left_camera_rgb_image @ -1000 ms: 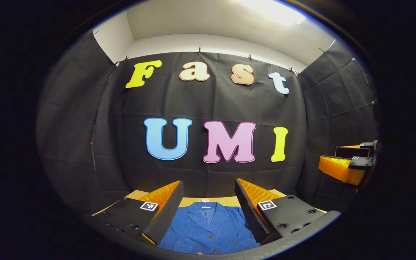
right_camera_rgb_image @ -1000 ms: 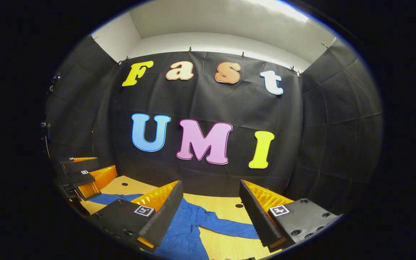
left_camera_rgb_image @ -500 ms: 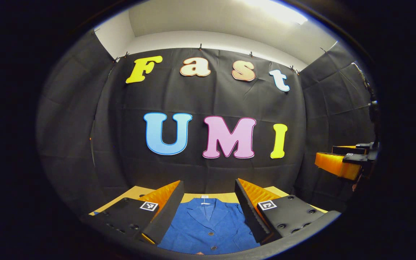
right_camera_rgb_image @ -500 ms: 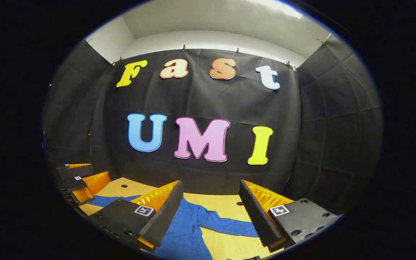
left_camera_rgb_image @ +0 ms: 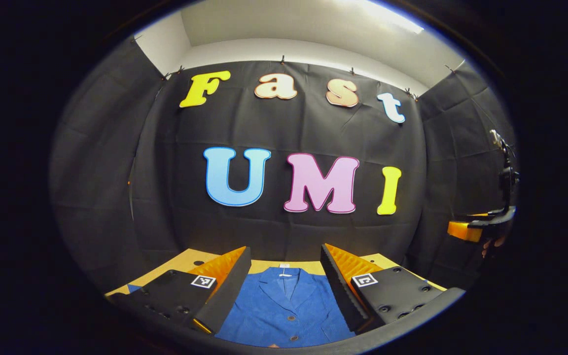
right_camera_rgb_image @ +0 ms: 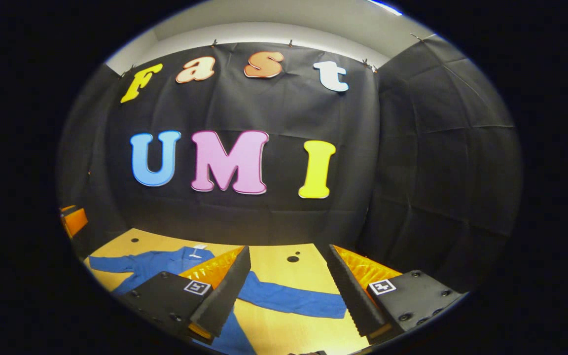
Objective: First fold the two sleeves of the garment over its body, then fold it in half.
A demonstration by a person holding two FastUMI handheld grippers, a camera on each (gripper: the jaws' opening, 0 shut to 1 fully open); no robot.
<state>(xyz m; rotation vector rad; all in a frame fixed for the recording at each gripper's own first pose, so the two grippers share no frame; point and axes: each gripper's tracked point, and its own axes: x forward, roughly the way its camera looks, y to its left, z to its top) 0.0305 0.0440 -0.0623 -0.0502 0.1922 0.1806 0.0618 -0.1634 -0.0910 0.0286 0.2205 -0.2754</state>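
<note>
A blue button-front jacket (left_camera_rgb_image: 284,310) lies flat on the wooden table (left_camera_rgb_image: 190,259), collar toward the back wall. My left gripper (left_camera_rgb_image: 285,249) hovers open above its chest, fingers either side of the collar, holding nothing. In the right gripper view the jacket (right_camera_rgb_image: 165,261) is spread with both sleeves out. One sleeve (right_camera_rgb_image: 294,301) runs right, under my open right gripper (right_camera_rgb_image: 288,247), which is empty and apart from the cloth. The right gripper (left_camera_rgb_image: 466,229) also appears at the far right of the left gripper view, with a hand below it. The left gripper (right_camera_rgb_image: 73,219) sits at the left edge of the right gripper view.
Black cloth walls close the booth behind and on both sides. The table (right_camera_rgb_image: 284,271) has small round holes (right_camera_rgb_image: 293,258) beyond the sleeve. Bare wood lies between the sleeve and the back wall.
The right gripper swung rightward and tilted down, so more table and the whole spread jacket show. The left gripper shifted only slightly. Both stayed open.
</note>
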